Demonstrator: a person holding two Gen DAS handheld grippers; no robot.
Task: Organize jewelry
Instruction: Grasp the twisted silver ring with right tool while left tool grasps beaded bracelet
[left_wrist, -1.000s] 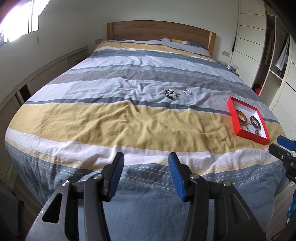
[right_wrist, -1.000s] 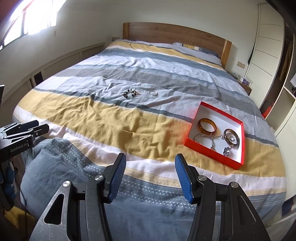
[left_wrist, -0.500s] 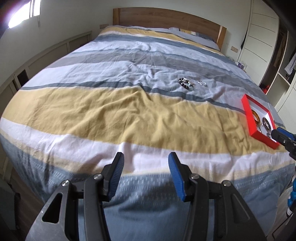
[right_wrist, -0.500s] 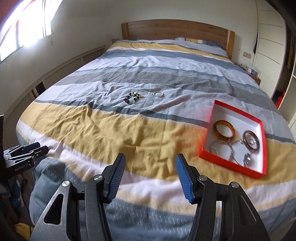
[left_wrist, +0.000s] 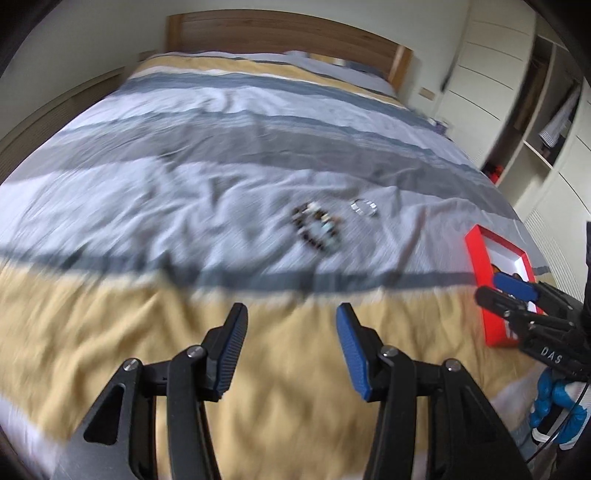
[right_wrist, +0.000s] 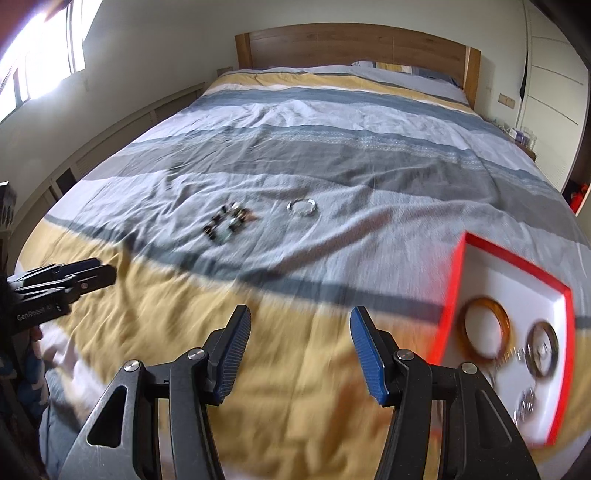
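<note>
Both grippers, left (left_wrist: 290, 332) and right (right_wrist: 300, 336), had closed in on the beads (left_wrist: 317, 229) (jaws wide, empty); pickup looked next.

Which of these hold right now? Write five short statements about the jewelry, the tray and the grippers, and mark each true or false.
1. Both grippers are empty, jaws apart: the left gripper and the right gripper. True.
2. The beaded bracelet lies inside the red tray. False: it lies on the bedspread, apart from the tray.
3. The silver bracelet lies on the bedspread beside the beaded bracelet, not touching it. True.
4. The red tray is empty. False: it holds an amber bangle and other pieces.
5. The right gripper clamps the amber bangle. False: nothing is between its jaws.
</note>
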